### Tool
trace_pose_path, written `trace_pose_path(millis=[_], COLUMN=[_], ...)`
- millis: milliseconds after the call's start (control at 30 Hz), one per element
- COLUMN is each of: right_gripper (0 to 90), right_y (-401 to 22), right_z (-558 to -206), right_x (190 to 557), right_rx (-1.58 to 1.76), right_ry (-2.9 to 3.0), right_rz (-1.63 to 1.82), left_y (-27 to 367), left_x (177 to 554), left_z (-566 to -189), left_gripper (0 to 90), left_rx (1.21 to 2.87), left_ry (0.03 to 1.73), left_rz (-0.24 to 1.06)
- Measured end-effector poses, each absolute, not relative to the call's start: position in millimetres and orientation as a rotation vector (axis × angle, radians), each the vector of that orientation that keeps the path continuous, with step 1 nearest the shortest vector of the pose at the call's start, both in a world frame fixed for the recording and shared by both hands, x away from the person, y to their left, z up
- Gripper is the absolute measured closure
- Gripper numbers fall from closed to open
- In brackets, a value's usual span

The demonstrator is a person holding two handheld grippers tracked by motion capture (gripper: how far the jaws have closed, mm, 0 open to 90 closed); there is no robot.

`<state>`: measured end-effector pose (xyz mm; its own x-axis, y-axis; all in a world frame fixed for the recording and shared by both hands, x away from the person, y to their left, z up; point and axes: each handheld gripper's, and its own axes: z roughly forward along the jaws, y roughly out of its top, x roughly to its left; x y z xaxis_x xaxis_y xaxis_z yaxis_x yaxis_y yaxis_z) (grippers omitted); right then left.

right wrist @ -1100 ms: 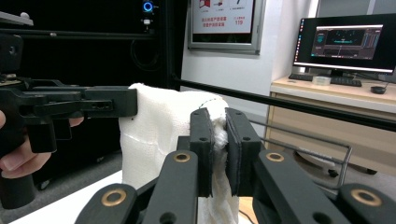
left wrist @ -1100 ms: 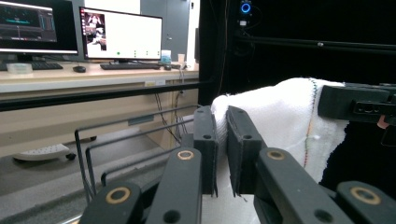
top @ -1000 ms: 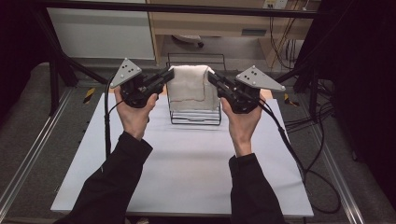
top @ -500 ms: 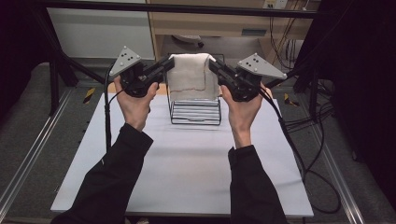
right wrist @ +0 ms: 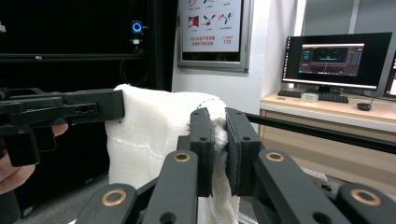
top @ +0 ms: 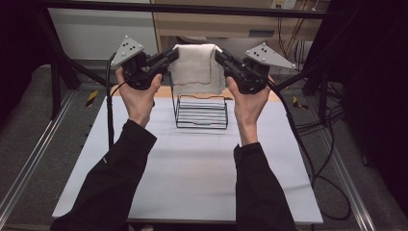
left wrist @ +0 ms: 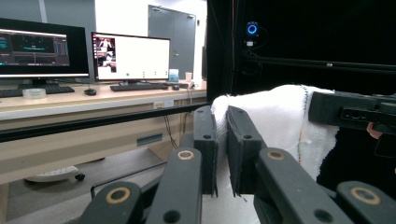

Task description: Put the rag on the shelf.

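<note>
Left gripper (top: 172, 55) pinching towel (top: 195, 70) top corner, right gripper (top: 220, 55) pinching opposite corner. Towel hangs spread in air above wire rack (top: 201, 111) at surface far edge. Step: likely lift and spread. Next probably calls for level, taut carry.

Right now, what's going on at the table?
A person holds a white towel stretched in the air between two grippers. The left gripper is shut on one top corner and the right gripper on the other. The cloth hangs above a black wire rack that stands on the white table.
</note>
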<state>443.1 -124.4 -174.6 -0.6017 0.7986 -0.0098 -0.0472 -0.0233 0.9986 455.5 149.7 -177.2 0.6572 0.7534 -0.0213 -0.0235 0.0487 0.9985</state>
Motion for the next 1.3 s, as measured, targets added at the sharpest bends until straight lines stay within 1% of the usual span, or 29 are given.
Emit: trace_pose_path(millis=[867, 1000, 1300], right_gripper=[82.7, 82.8, 82.8], right_y=[-114.7, -115.4, -114.7], right_z=[-151.6, -151.4, -155.0], right_x=[481.1, 488.1, 506.6], right_rx=[0.816, 0.819, 0.846], right_ry=[1.610, 1.609, 1.613], right_rz=[1.678, 1.675, 1.669], left_y=[152.1, 149.7, 147.0], left_x=[499.1, 503.1, 522.9], left_z=[-155.1, -153.8, -160.2], left_gripper=[82.9, 82.9, 82.9], left_rx=[1.406, 1.411, 1.400], left_ry=[0.707, 0.705, 0.744], left_rz=[0.662, 0.684, 0.670])
